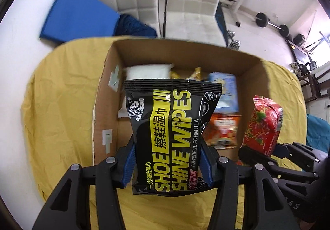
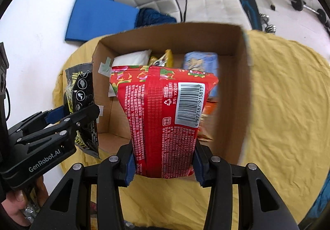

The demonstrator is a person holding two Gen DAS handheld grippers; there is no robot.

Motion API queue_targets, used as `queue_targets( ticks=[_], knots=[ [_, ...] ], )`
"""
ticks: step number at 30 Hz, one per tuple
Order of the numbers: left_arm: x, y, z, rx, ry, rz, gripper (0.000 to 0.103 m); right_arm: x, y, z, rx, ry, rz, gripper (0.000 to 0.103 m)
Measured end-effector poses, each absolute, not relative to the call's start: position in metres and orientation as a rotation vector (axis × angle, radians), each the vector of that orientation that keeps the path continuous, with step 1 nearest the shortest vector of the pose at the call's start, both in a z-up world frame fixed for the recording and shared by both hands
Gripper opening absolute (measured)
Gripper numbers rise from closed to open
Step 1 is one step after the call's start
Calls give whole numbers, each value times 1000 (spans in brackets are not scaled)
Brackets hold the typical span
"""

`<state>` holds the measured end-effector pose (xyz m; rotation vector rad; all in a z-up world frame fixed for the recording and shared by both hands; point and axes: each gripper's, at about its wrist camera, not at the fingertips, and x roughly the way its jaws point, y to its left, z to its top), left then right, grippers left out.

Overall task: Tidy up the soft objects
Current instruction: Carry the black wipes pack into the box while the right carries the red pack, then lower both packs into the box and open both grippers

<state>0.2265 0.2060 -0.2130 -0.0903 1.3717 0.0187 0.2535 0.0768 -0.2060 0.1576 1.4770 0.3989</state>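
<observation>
Several packs already sit in the cardboard box (image 1: 107, 93), toward twelve o'clock on the yellow-covered surface (image 1: 61, 106); by my read two are left to go in. Left tool (image 1: 167, 159) is clamped on the black shoe shine wipes pack (image 1: 167, 126), held over the box's near edge. Right tool (image 2: 164, 165), at three o'clock from it, squeezes the red packet (image 2: 163, 118) above the box opening, both packs pinched at their lower halves

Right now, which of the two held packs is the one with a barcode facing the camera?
The red pack in the right gripper; the black shoe shine wipes pack in the left gripper shows yellow lettering instead.
</observation>
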Motion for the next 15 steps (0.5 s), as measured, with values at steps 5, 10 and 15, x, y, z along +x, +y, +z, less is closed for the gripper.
queue_targets(
  ticks=[5, 10, 15],
  knots=[
    [241, 227, -260, -131, 1487, 0, 50, 266, 105, -257, 177, 1563, 389, 47],
    [249, 231, -302, -151, 1589, -39, 50, 267, 120, -303, 188, 1640, 377, 48],
    [252, 231, -327, -136, 1642, -66, 50, 265, 127, -338, 186, 1692, 355, 48]
  ],
)
